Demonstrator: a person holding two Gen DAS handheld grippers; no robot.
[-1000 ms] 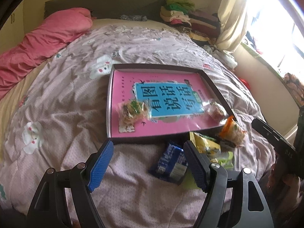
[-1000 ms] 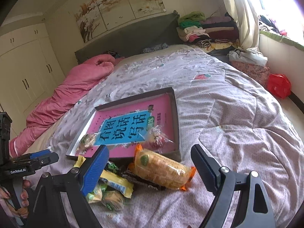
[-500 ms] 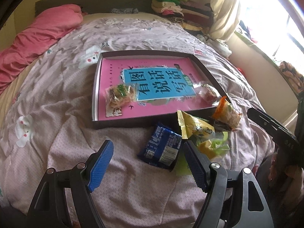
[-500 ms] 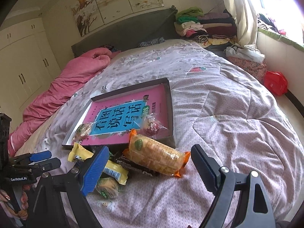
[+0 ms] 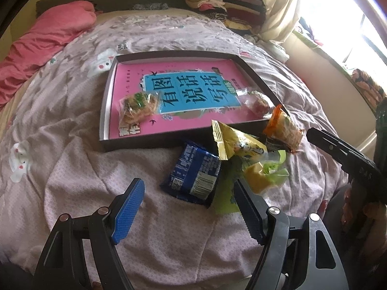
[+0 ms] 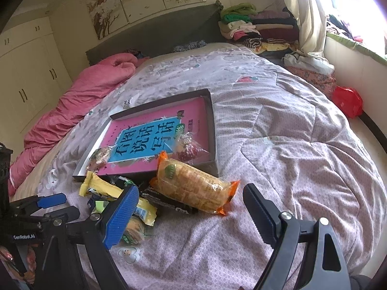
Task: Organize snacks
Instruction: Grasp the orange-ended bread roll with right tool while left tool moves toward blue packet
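A shallow dark box (image 5: 104,120) with a pink and blue printed bottom lies on the bed; it also shows in the right wrist view (image 6: 212,130). Two clear-wrapped snacks (image 5: 137,105) (image 5: 258,101) lie inside it. In front of it lies a pile: a blue packet (image 5: 193,174), a yellow packet (image 5: 237,142), a green-yellow one (image 5: 263,174) and an orange cracker pack (image 6: 193,186). My left gripper (image 5: 188,207) is open, just short of the blue packet. My right gripper (image 6: 191,207) is open, just short of the orange pack.
The bed has a lilac quilt (image 6: 290,145). A pink duvet (image 5: 48,36) lies at the far left. Folded clothes (image 6: 254,26) are stacked by the headboard. A red bag (image 6: 348,101) lies on the floor at the right, by the window wall.
Both grippers have moved forward and down towards the snack pile; the snacks now sit closer and larger. Both stay open and empty.
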